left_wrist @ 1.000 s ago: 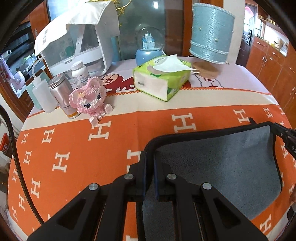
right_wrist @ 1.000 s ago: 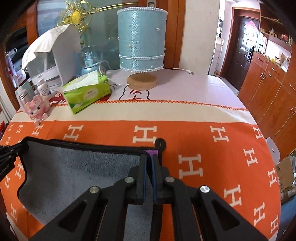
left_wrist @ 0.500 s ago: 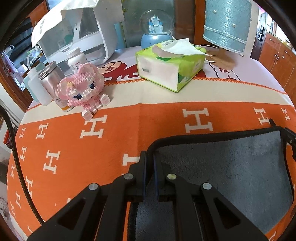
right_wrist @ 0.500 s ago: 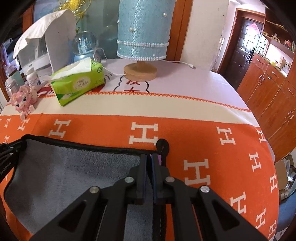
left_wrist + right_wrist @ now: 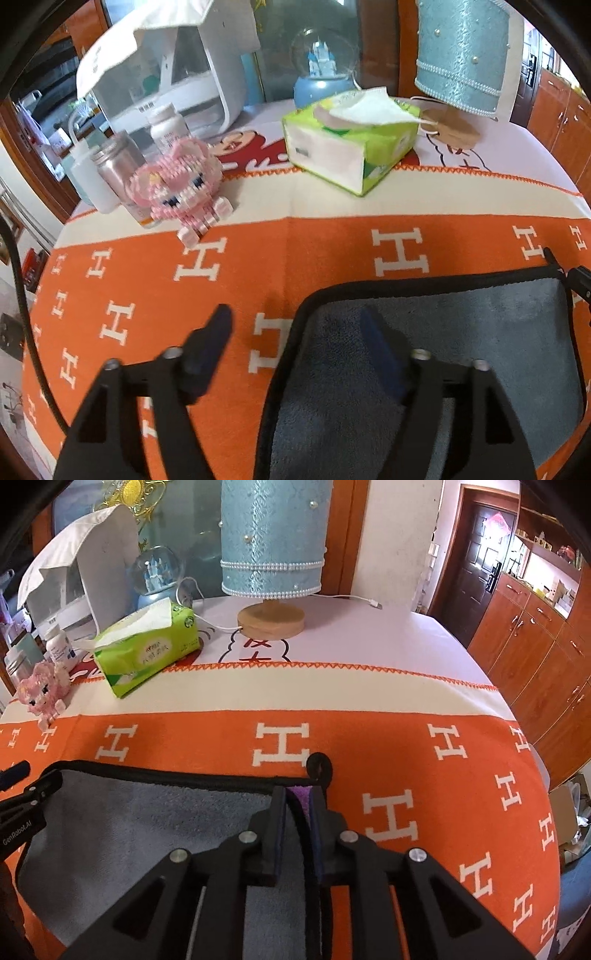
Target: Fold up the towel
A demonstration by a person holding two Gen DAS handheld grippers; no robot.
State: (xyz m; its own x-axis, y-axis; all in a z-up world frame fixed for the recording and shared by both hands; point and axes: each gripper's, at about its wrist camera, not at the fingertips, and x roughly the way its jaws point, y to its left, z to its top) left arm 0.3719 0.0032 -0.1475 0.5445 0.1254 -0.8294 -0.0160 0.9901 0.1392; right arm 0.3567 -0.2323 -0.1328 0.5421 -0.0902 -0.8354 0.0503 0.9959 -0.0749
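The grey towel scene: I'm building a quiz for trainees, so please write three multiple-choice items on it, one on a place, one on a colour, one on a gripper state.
1. Where does the pink brick-built toy stand?
A. on the towel
B. left of the tissue pack, beside the bottles
C. under the lamp

2. What colour is the trim of the grey towel?
A. black
B. white
C. orange

3. How is the left gripper?
A. shut on the towel
B. shut on nothing
C. open, fingers spread astride the towel's corner

Answers:
1 B: in the left wrist view it sits left of the green tissue pack, against the silver bottle.
2 A: a black band runs along the towel's edges.
3 C: its fingers stand far apart, while the right gripper has its fingers close around the other corner.
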